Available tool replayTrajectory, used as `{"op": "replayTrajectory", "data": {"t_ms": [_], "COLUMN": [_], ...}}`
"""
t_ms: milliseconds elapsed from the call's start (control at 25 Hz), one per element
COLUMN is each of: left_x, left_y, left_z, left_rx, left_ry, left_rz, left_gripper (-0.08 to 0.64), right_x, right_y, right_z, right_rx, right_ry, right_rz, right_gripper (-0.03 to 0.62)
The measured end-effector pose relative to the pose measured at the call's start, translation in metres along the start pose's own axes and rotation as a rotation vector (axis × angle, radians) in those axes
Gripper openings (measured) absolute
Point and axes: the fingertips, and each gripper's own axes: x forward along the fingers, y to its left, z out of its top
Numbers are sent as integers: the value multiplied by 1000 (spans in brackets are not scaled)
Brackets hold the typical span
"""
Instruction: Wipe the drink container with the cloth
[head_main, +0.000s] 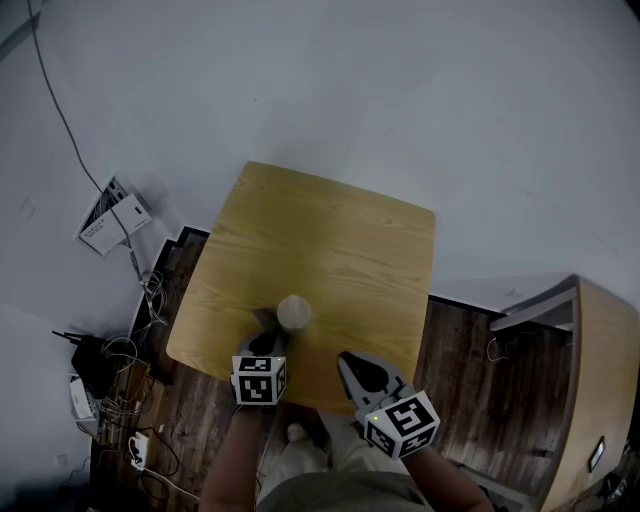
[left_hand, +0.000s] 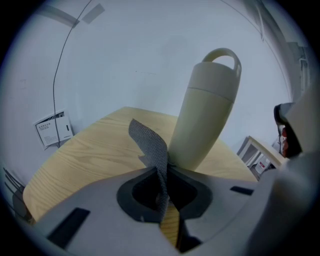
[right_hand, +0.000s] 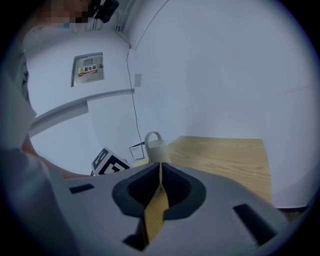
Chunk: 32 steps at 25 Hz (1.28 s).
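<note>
A tall beige drink container (head_main: 293, 313) with a loop handle stands upright near the front edge of the wooden table (head_main: 340, 250). My left gripper (head_main: 267, 333) is just in front of it, shut on a grey mesh cloth (left_hand: 151, 145). The cloth's free end sticks up beside the lower part of the container (left_hand: 206, 110); whether it touches I cannot tell. My right gripper (head_main: 346, 360) hovers over the table's front edge to the right, shut with nothing between its jaws. In the right gripper view the gripper (right_hand: 160, 181) points toward the container (right_hand: 154, 147) from the side.
Cables and a power strip (head_main: 138, 448) lie on the dark floor to the left. A white box with papers (head_main: 112, 216) leans by the wall. A wooden cabinet (head_main: 595, 380) stands at the right. A sign (right_hand: 88, 69) hangs on the wall.
</note>
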Motion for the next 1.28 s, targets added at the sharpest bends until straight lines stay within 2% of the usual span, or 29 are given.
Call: {"op": "replayTrajectory", "data": {"t_ms": [320,640,880,1280], "left_x": [8,7,-7,-45], "left_y": [5,6,10,17], "left_z": [-9,-7,-4,16], "left_rx": [15,11,-5,-7], "left_ry": [35,32,6,-57], "left_rz": [8,-2,-18,-101], "left_gripper": [21,21,21,21], "right_x": [4,7,4,-10], "right_y": [3,3,9,32], "right_z": [-3,1,1,-2], "right_rx": [2,-4,-1,5], "right_ry": [7,3,-6,-39], "right_rz": [2,-1,-16,-73], "right_gripper": [12,12,12,12]}}
